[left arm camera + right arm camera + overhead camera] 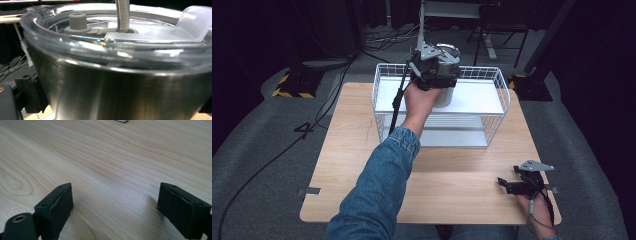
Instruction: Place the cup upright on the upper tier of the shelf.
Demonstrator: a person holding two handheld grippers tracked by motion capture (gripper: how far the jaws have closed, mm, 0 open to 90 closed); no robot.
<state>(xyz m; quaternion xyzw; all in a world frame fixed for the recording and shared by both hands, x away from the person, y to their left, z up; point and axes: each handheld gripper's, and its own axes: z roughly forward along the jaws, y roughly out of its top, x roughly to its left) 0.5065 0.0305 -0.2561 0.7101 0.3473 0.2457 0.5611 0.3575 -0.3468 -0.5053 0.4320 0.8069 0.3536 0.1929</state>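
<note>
Two grippers are at work, and from the high view the left gripper (434,67) is up at the top shelf of the white wire rack (500,90), pressed against a steel tumbler (445,95) that stands on that shelf. The right gripper (512,186) rests far off near the front right corner of the wooden surface (452,175), holding nothing.

Seen from the left gripper view, the tumbler (120,92) is a brushed steel wall topped by a clear plastic lid (100,47) with a straw (122,15) through it. One black jaw stands at the lower left beside the wall; its partner is hidden, so I cannot tell whether the jaws are clamped on the cup. I would judge it rigid, smooth and slippery, probably fairly heavy; the steel body below the lid looks the safer place to grip, not the lid or straw.

From the right gripper view, the jaws stand wide apart over bare wood grain, a detail too small to make out from above.
</note>
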